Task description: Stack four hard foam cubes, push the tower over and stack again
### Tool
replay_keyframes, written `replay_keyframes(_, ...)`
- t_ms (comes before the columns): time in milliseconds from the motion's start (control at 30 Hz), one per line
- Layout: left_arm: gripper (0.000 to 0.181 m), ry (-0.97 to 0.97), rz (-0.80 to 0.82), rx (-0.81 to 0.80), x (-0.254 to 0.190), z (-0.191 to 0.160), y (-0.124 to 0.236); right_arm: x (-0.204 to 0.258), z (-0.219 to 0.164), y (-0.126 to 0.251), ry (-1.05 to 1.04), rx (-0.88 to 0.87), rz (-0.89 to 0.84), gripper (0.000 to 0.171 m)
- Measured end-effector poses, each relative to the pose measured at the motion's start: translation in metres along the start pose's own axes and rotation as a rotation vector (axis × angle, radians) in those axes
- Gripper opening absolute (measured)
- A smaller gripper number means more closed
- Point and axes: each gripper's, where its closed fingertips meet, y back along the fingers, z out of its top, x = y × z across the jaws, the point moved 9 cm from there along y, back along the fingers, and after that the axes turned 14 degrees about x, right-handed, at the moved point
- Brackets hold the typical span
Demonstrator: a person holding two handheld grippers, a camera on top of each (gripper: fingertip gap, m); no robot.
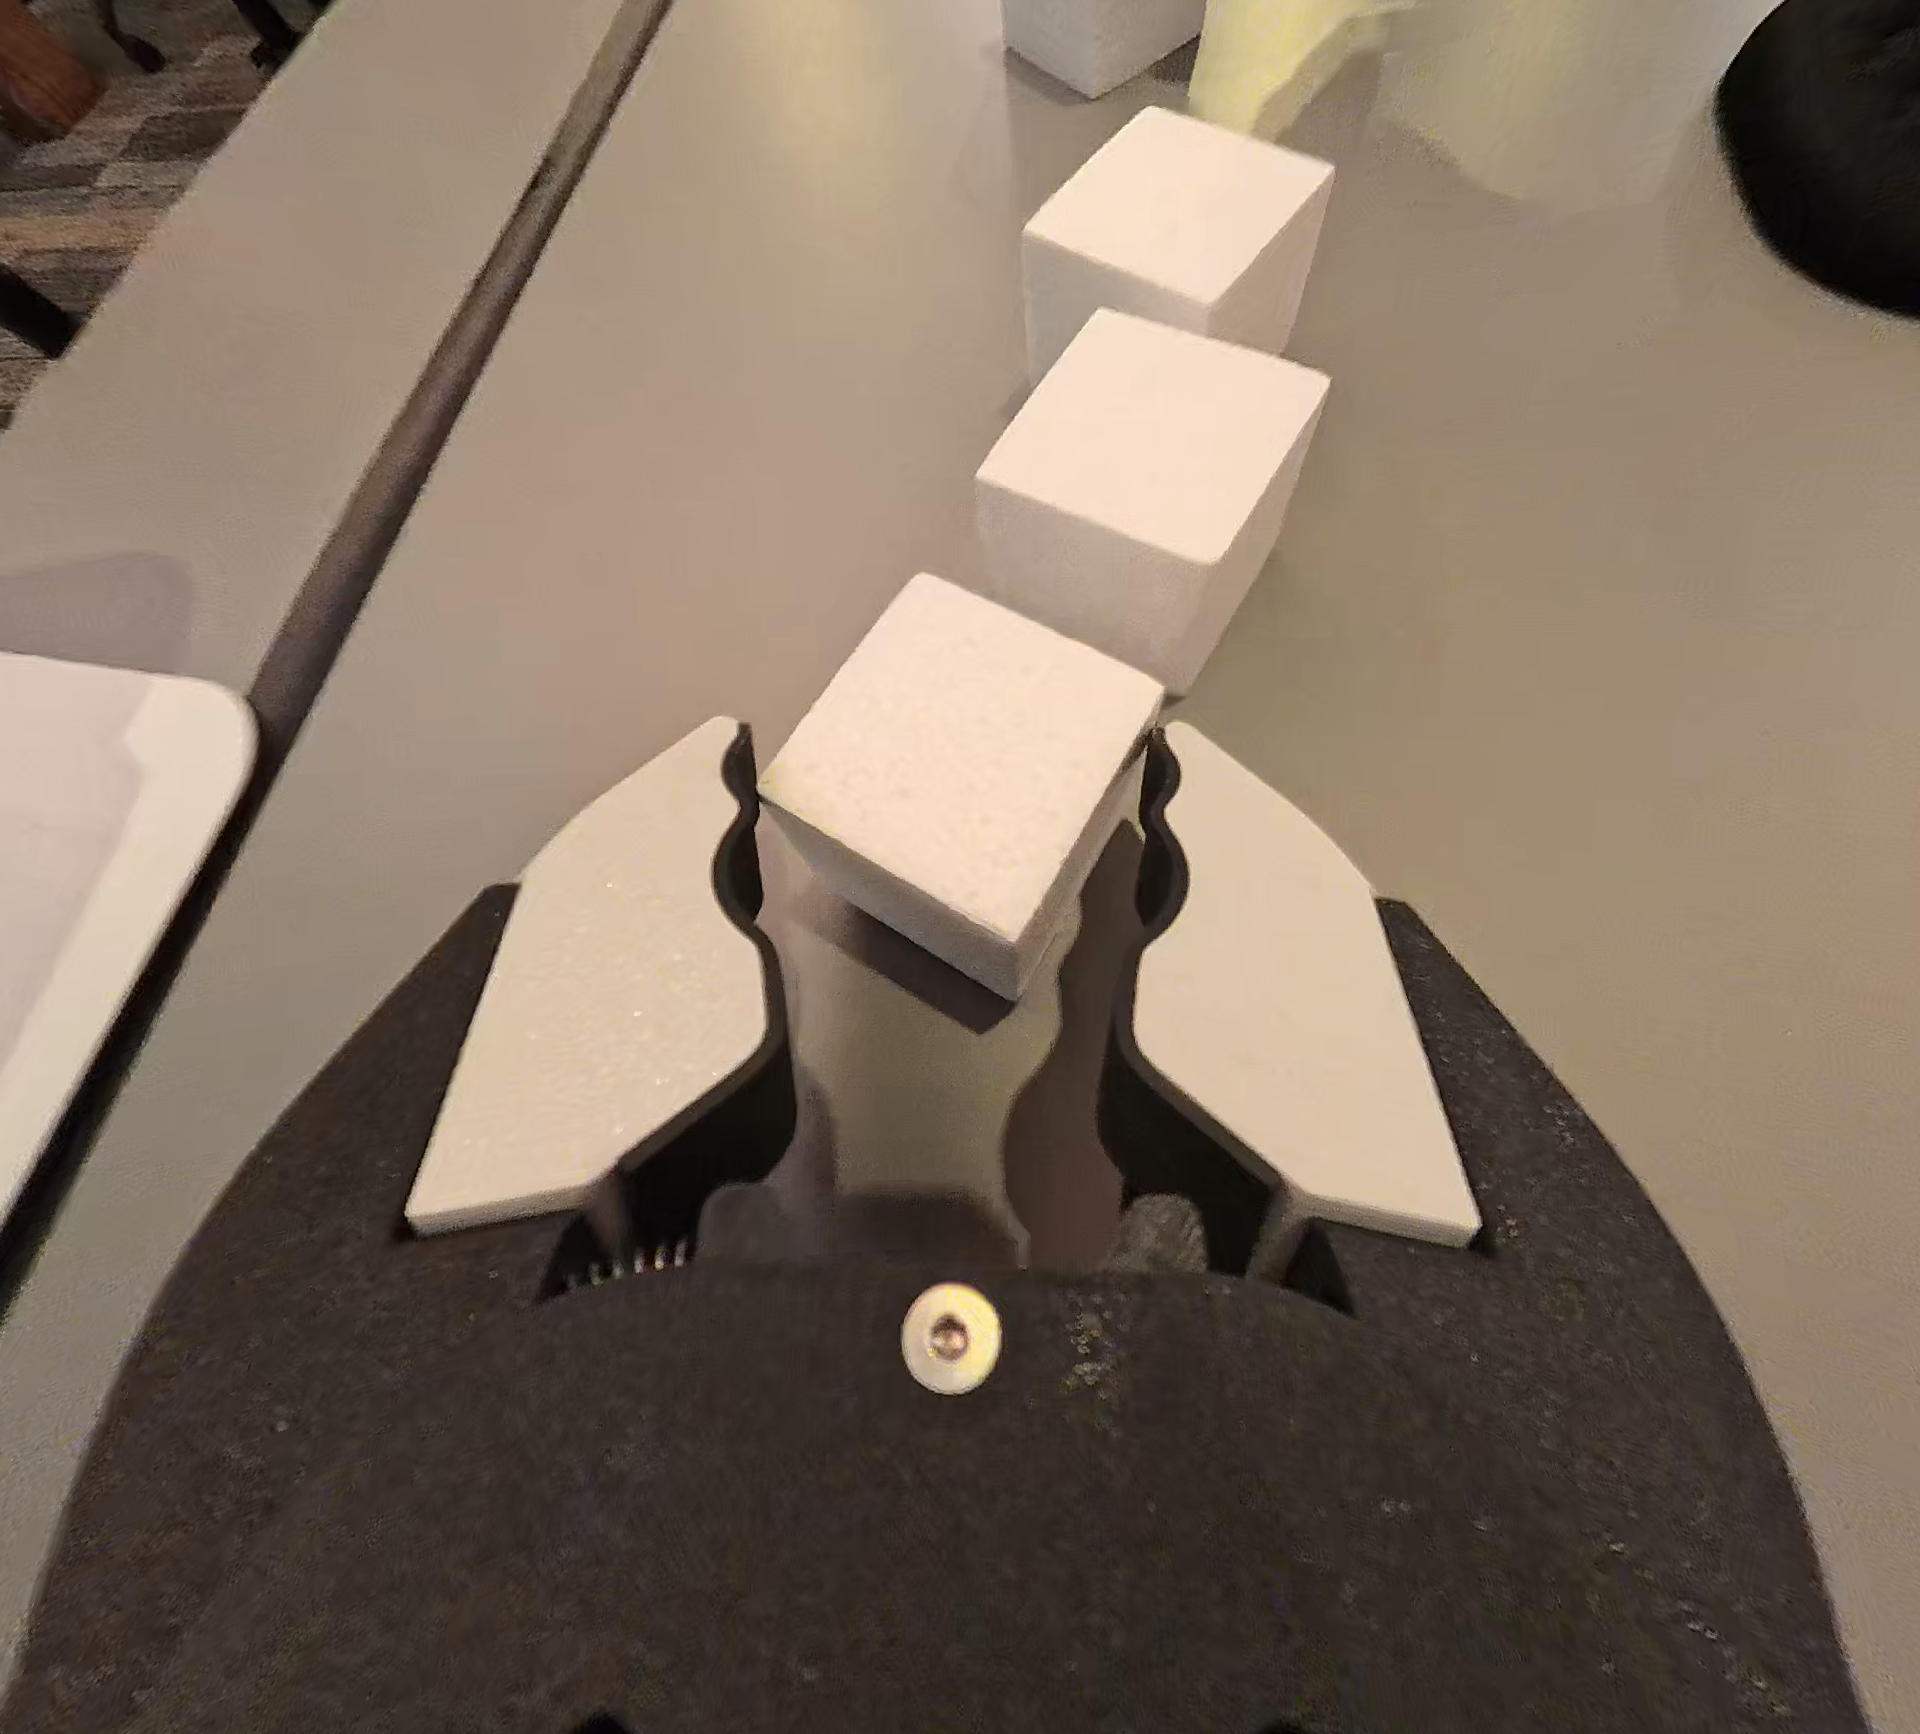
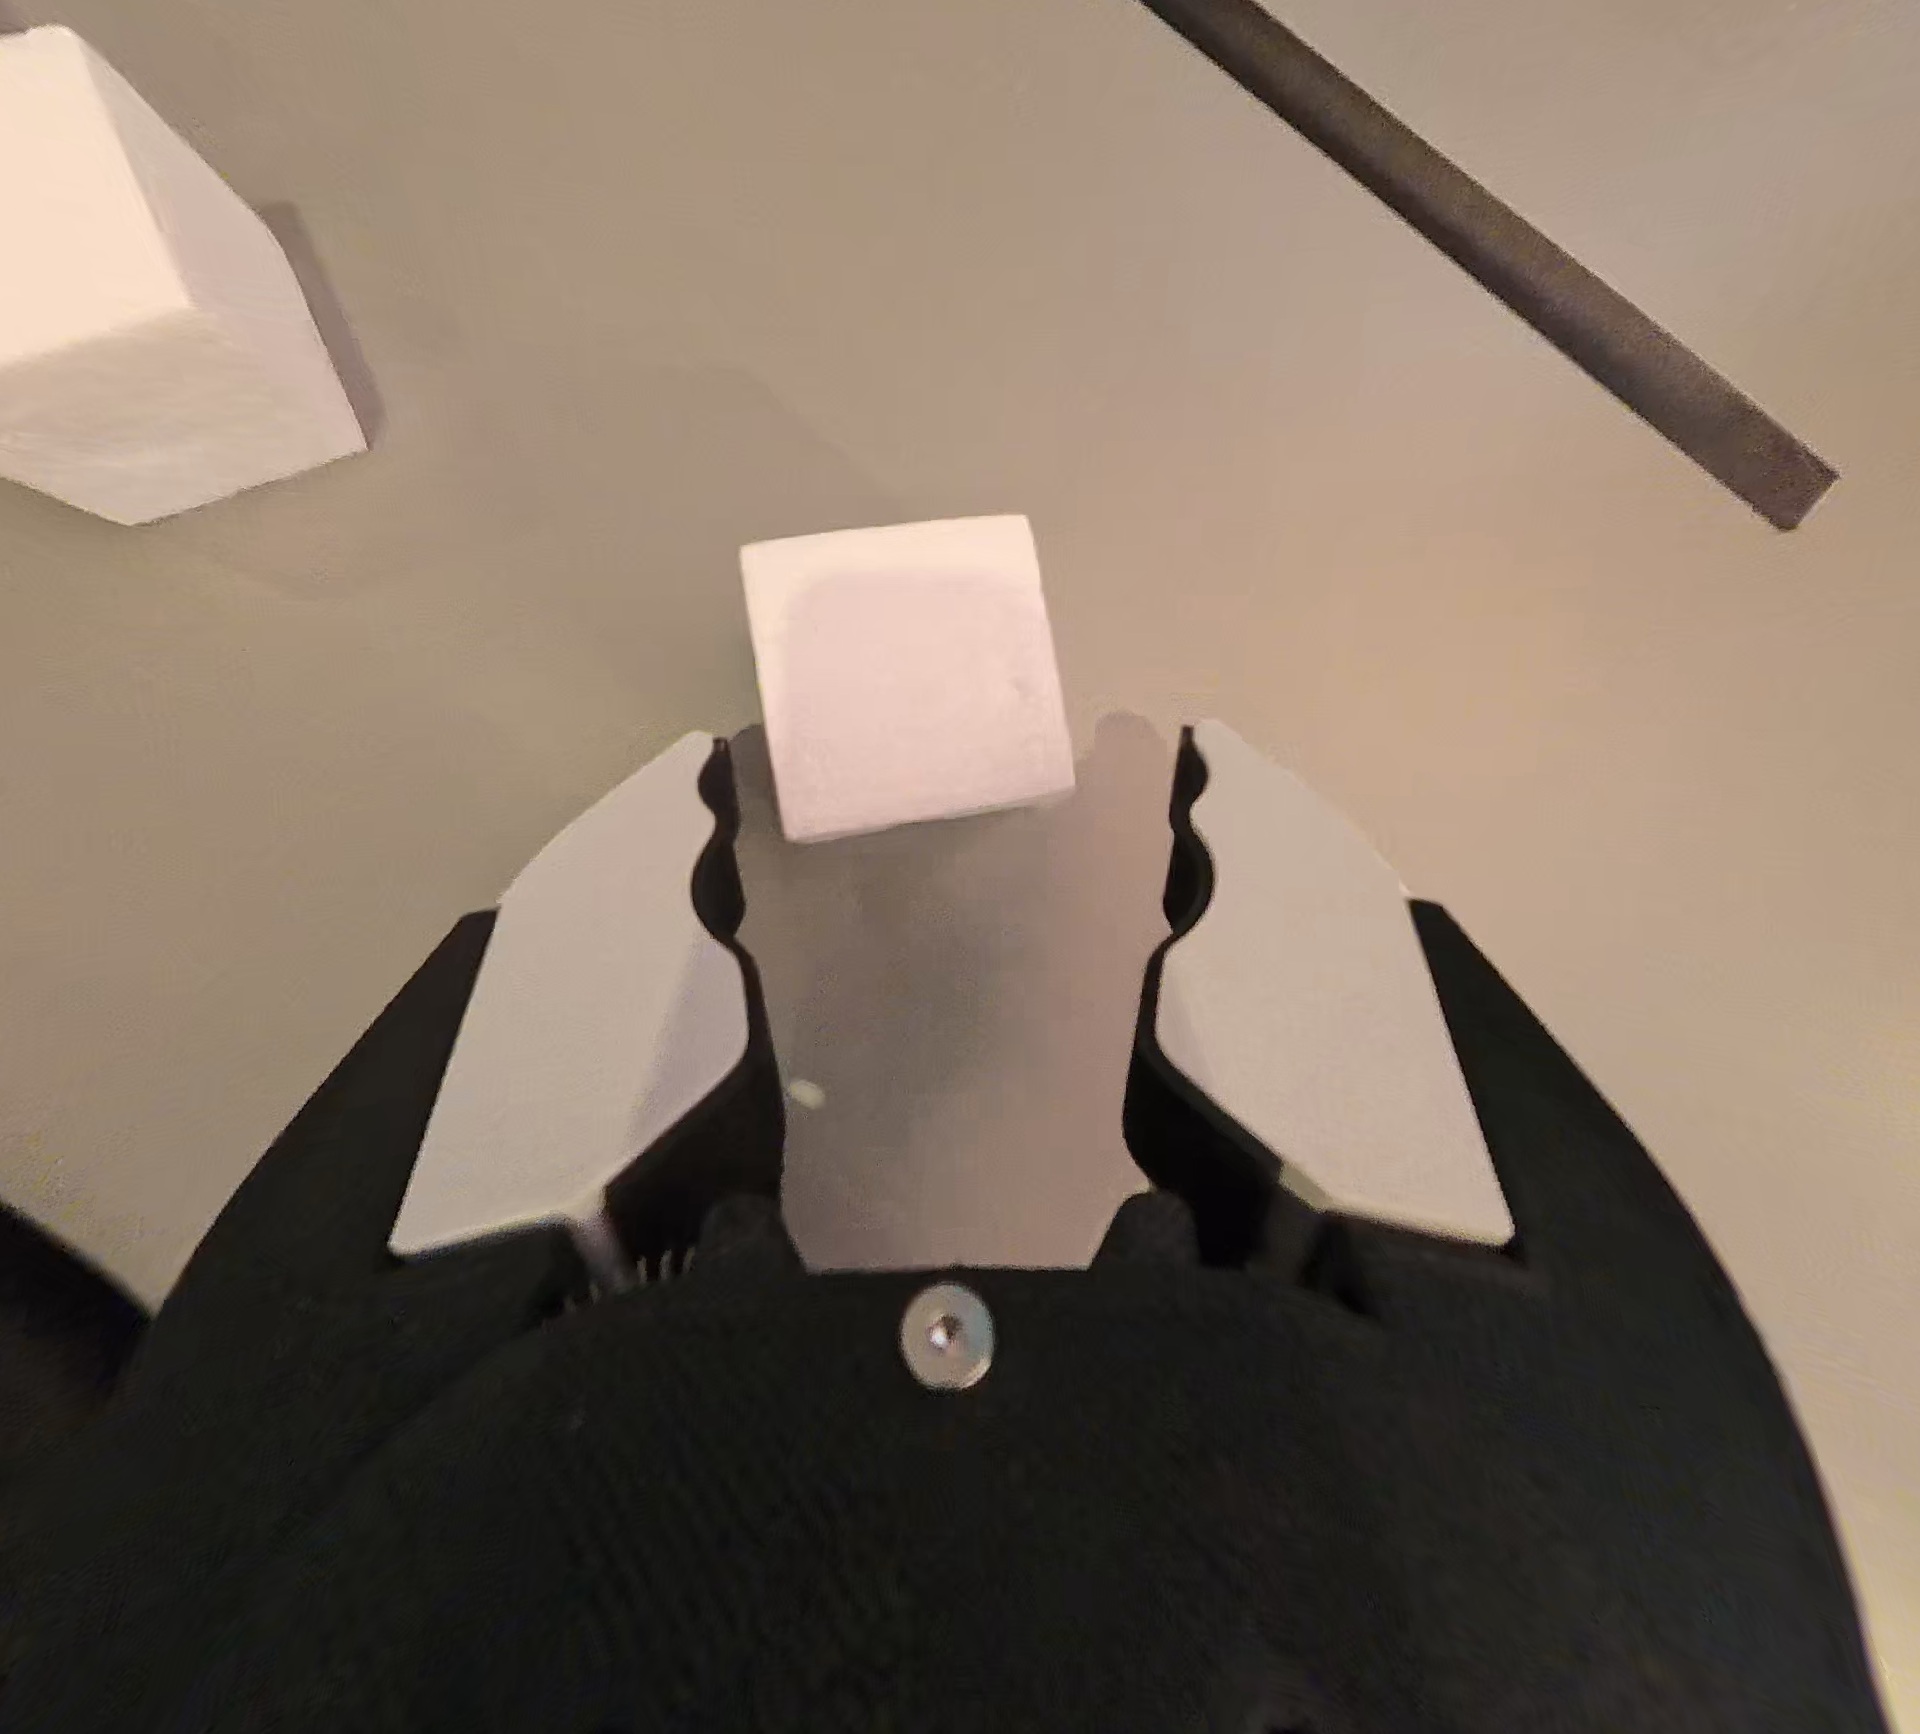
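We held the left gripper (image 1: 951, 749) closed on the nearest white hard foam cube (image 1: 956, 780), three more lying beyond it on the grey table (image 1: 623, 437), while our open right gripper (image 2: 951, 754) needed centring around its cube (image 2: 904, 676) before squeezing.

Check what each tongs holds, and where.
Left tongs pinch a foam cube at two opposite side edges, by the fingertips. Right tongs are open, holding nothing.
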Motion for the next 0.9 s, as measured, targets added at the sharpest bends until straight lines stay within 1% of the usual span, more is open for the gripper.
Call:
replay_keyframes(67, 0.071, 0.002, 0.057, 0.013, 0.006, -0.002, 0.016, -0.001, 0.001, -0.006, -0.019, -0.055, 0.059, 0.072)
replay_keyframes(100, 0.071, 0.004, 0.085, 0.014, 0.009, -0.002, 0.026, -0.001, 0.001, -0.007, -0.026, -0.075, 0.075, 0.063)
replay_keyframes(133, 0.071, 0.003, 0.114, 0.012, 0.011, -0.001, 0.037, -0.003, 0.001, -0.006, -0.035, -0.091, 0.083, 0.059)
replay_keyframes(200, 0.071, -0.001, 0.185, 0.004, 0.015, 0.0, 0.06, -0.004, 0.004, 0.004, -0.052, -0.134, 0.092, 0.058)
replay_keyframes(267, 0.071, 0.005, 0.248, -0.008, 0.016, 0.0, 0.084, -0.001, 0.014, 0.023, -0.053, -0.215, 0.114, 0.058)
replay_keyframes(367, 0.071, 0.021, 0.309, -0.051, 0.015, 0.002, 0.114, 0.02, 0.046, 0.06, 0.005, -0.354, 0.2, 0.058)
replay_keyframes(433, 0.071, 0.028, 0.336, -0.087, 0.013, 0.005, 0.13, 0.044, 0.074, 0.079, 0.074, -0.406, 0.222, 0.058)
replay_keyframes(533, 0.071, 0.027, 0.367, -0.111, 0.01, 0.007, 0.146, 0.092, 0.111, 0.083, 0.212, -0.358, 0.279, 0.058)
replay_keyframes(600, 0.071, 0.033, 0.371, -0.126, 0.009, 0.007, 0.151, 0.122, 0.129, 0.074, 0.318, -0.302, 0.293, 0.058)
replay_keyframes(667, 0.071, 0.044, 0.368, -0.137, 0.009, 0.007, 0.154, 0.143, 0.138, 0.059, 0.377, -0.221, 0.297, 0.058)
replay_keyframes(767, 0.071, 0.05, 0.373, -0.129, 0.01, 0.006, 0.154, 0.16, 0.145, 0.04, 0.408, -0.151, 0.319, 0.058)
replay_keyframes(900, 0.071, 0.055, 0.369, -0.107, 0.011, 0.005, 0.151, 0.167, 0.149, 0.023, 0.4, -0.101, 0.334, 0.058)
